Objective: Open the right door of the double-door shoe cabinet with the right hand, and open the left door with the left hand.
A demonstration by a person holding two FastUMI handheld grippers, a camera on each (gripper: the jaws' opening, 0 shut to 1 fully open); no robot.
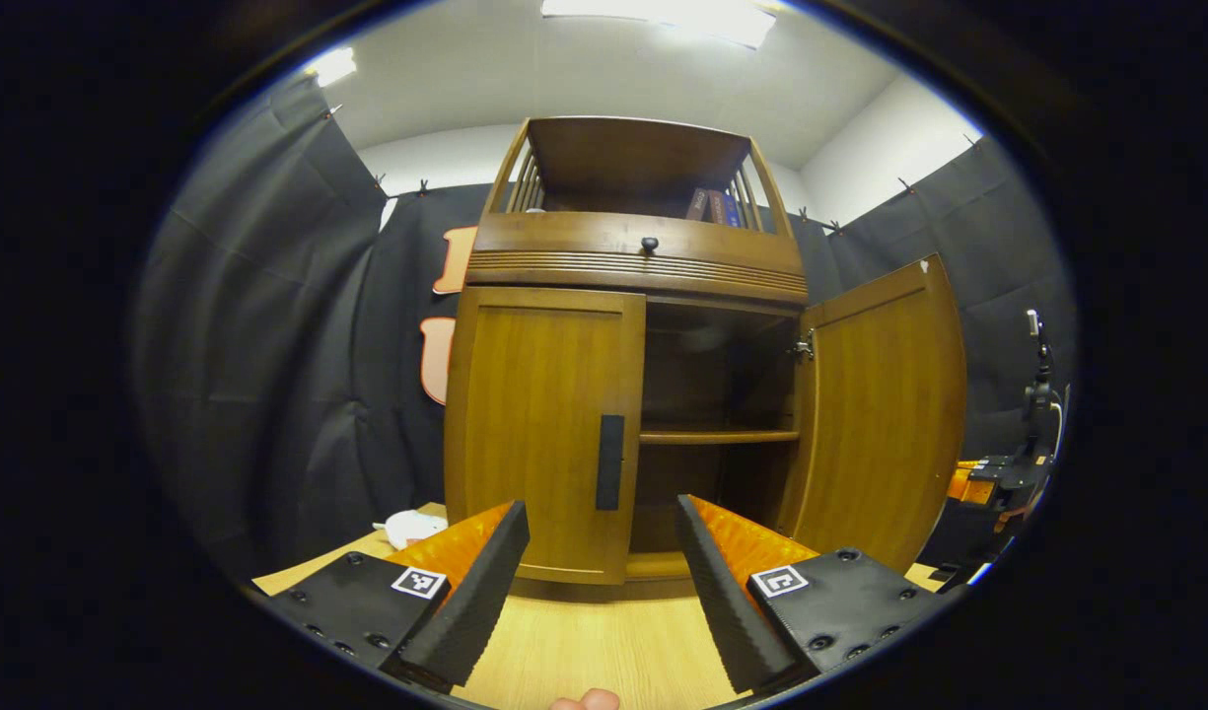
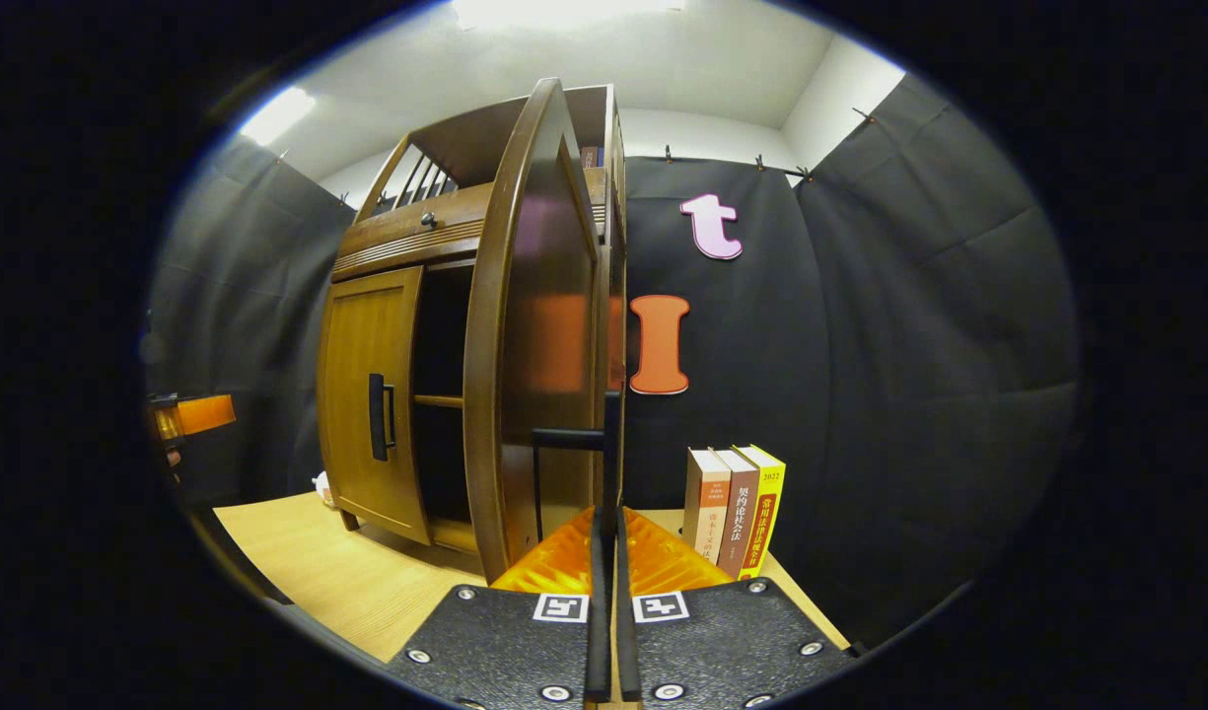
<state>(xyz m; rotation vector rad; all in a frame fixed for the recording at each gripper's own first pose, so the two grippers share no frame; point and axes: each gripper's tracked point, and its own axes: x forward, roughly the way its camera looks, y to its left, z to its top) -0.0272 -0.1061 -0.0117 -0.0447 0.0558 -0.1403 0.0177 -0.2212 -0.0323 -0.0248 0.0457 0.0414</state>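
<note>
Straight ahead of the left gripper [image 1: 602, 567], in the left gripper view, stands the shoe cabinet [image 1: 643, 258] on a wooden table [image 1: 604, 641]. Its fingers are spread wide and hold nothing, and the left door [image 1: 539, 429] lies just beyond them, shut, with its dark handle [image 1: 610, 461] above the gap between the fingers. Further right of that gripper the right door [image 1: 885, 414] stands swung out, showing a shelf [image 1: 717, 436] inside. A small knob [image 1: 649, 244] sits on the band above the doors.

Directly in front of the right gripper [image 2: 608, 552], in the right gripper view, the right door is seen almost edge-on. The fingers are drawn nearly together on the vertical bar of that door's handle [image 2: 610, 449], which rises from between them; the bar looks clamped. Left of this gripper the left door shows closed. Just to its right three books [image 2: 734, 508] stand upright on the table against the black cloth wall [image 2: 909, 394].
</note>
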